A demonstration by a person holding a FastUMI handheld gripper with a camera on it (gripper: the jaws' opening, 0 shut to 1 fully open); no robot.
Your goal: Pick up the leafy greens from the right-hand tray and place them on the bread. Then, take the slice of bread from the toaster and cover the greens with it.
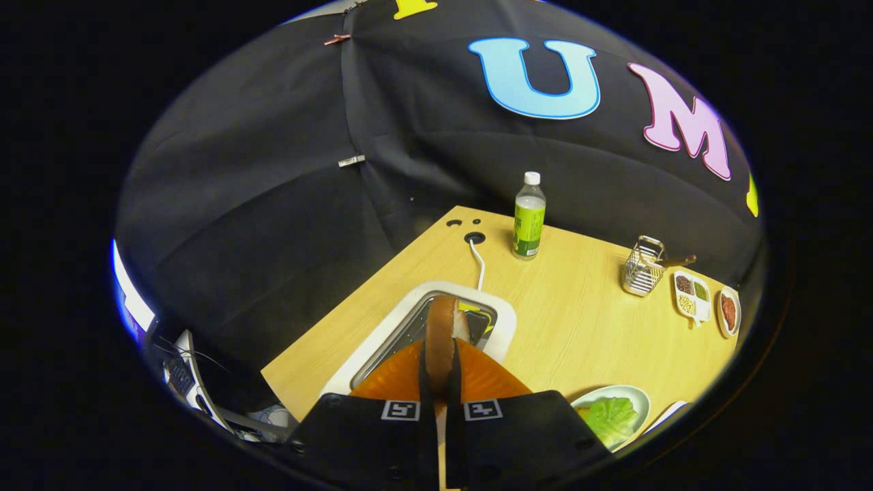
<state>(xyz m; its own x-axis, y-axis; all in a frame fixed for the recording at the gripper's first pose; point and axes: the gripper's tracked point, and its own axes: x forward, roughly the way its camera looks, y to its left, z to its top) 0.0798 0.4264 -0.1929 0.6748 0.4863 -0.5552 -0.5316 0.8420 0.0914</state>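
Both orange fingers (477,375) of my gripper (442,382) are drawn in narrow, pinching the slice of bread (442,331) edge-on between them, directly over the white toaster (409,320). I judge the slice light, soft and crumbly: too hard a squeeze would dent it, too loose and it could slide, so a grip across its 2 flat faces near the crust suits it. Beyond the toaster, its white cord (477,262) runs to a hole in the wooden table (580,327). Leafy greens (610,417) already lie on a pale green plate (638,395) just right of the fingers. A green bottle (529,221) stands farther back.
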